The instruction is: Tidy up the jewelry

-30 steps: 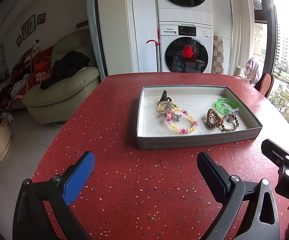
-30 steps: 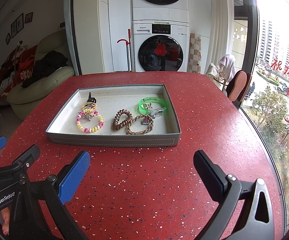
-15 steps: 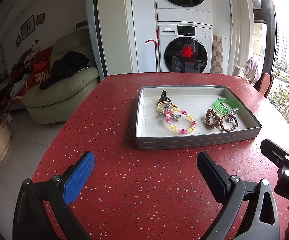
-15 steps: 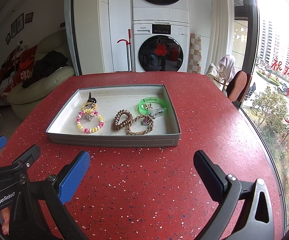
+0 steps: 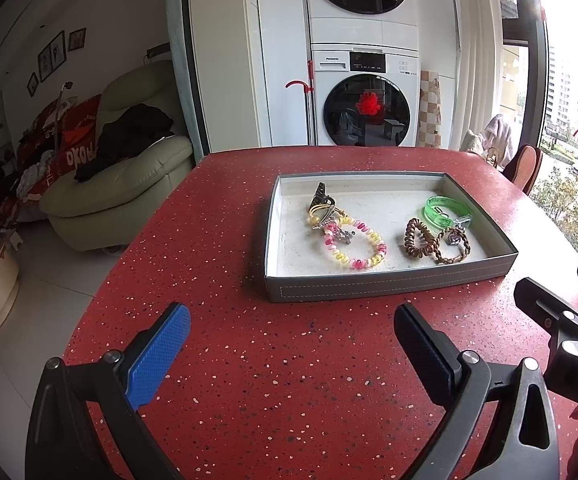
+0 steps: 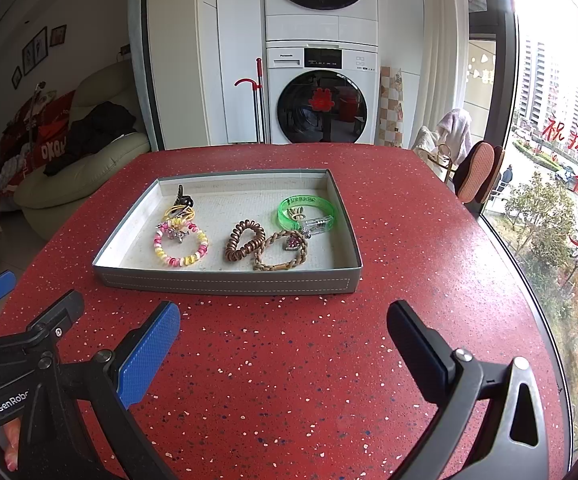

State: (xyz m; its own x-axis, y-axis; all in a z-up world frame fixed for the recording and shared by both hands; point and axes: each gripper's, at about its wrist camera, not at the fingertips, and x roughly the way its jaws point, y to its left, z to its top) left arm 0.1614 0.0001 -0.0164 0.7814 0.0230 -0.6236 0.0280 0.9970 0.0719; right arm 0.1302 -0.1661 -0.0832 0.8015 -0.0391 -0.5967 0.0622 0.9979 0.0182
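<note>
Left claw (image 5: 292, 322): held low over the red speckled counter (image 5: 289, 380), its 2 fingers spread wide apart, nothing between them; a blue pad is seen on 1 finger (image 5: 157, 354).
Right claw (image 6: 283, 322): likewise held above the counter (image 6: 289, 380), fingers wide apart and empty; its body is also seen at the right edge of the left wrist view.
Tray (image 6: 225, 282): a shallow grey tray with a pale lining, set on the counter ahead of both claws and apart from them; seen too in the left wrist view (image 5: 389, 288).
Pink and yellow beaded bracelet (image 6: 181, 245): laid flat in the tray's left part, with a small silver charm on it.
Yellow hair ties and dark clip (image 6: 180, 206): at the back left of the tray, touching the beaded bracelet; what the dark piece is can only be guessed, probably a hair clip.
Brown spiral hair tie (image 6: 244, 240): placed near the tray's middle.
Braided brown bracelet (image 6: 281, 254): just right of the spiral tie and touching it, with a pink-stoned charm.
Green wristband (image 6: 307, 212): at the right of the tray, propped on edge, with a small clear item against it.
Washer stack (image 6: 321, 92): seen beyond the counter's far edge.
</note>
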